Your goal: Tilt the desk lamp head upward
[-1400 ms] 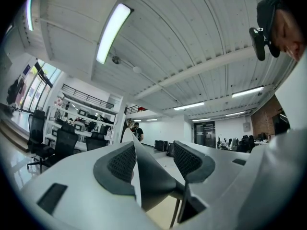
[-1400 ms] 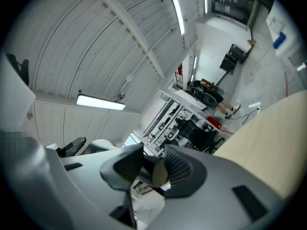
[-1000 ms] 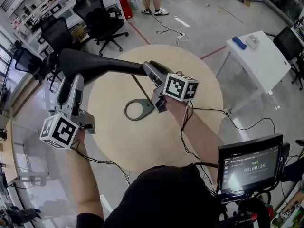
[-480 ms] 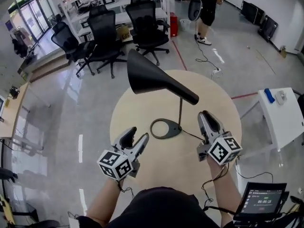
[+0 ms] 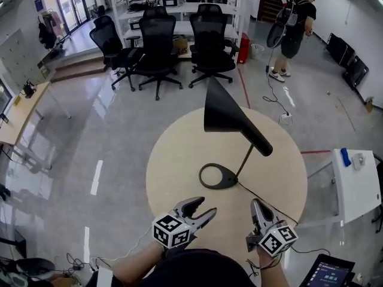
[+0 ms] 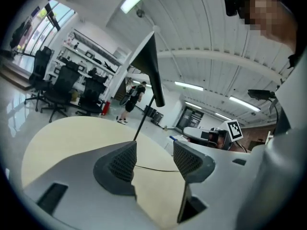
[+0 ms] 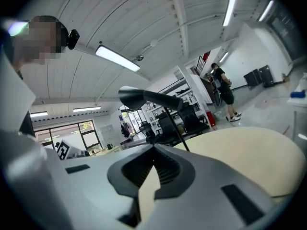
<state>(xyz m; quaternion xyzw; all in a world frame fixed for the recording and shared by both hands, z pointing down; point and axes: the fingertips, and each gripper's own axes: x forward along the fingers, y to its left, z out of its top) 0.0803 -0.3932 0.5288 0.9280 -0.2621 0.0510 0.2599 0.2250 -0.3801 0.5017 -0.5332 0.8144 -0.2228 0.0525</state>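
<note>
A round, pale wooden tabletop point(image 5: 173, 160) stands on a glossy grey floor point(image 5: 119, 136). A black desk lamp point(image 5: 230, 115) is on it, a little right of the middle. The lamp's flat ring base point(image 5: 232, 179) lies on the wood, with the tabletop showing through the ring's open centre. A thin stem point(image 5: 246, 159) rises from the right side of the ring, leaning to the right, and carries the cone-shaped head point(image 5: 224, 109) above the far half of the tabletop. A thin black cable point(image 5: 263, 202) leaves the base and lies across the surface toward the near right edge.
</note>
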